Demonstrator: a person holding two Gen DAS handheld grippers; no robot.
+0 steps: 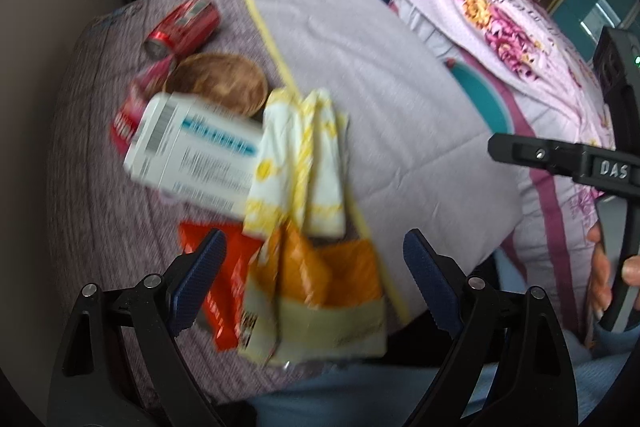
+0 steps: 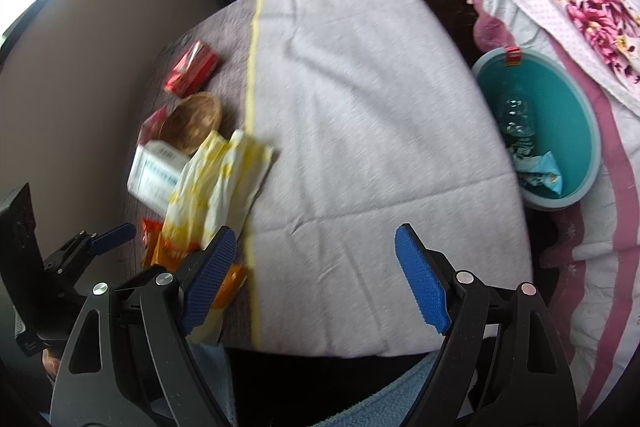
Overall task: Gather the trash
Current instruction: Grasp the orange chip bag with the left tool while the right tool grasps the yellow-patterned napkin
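**Inspector A:** In the left wrist view, we record the left gripper (image 1: 316, 267) with its jaws apart and nothing between the pads, above a heap of litter on the grey quilt (image 1: 380, 75). What do we list in the heap?

**Inspector B:** We list a red can (image 1: 184, 27) lying on its side, a brown bowl (image 1: 218, 83) just beside it, a white carton (image 1: 192, 151), a yellow-and-white wrapper (image 1: 304, 163) and an orange bag (image 1: 320, 287). All are blurred. The right gripper (image 1: 560, 159) shows at the edge, with a hand (image 1: 604, 275) on its handle.

**Inspector A:** And in the right wrist view?

**Inspector B:** We find the right gripper (image 2: 316, 275) spread wide and empty over bare quilt. The same heap lies to its left. A teal bin (image 2: 576, 131) sits at the right, well apart from the heap, with a clear bottle (image 2: 516, 123) and a blue packet (image 2: 540, 171) inside.
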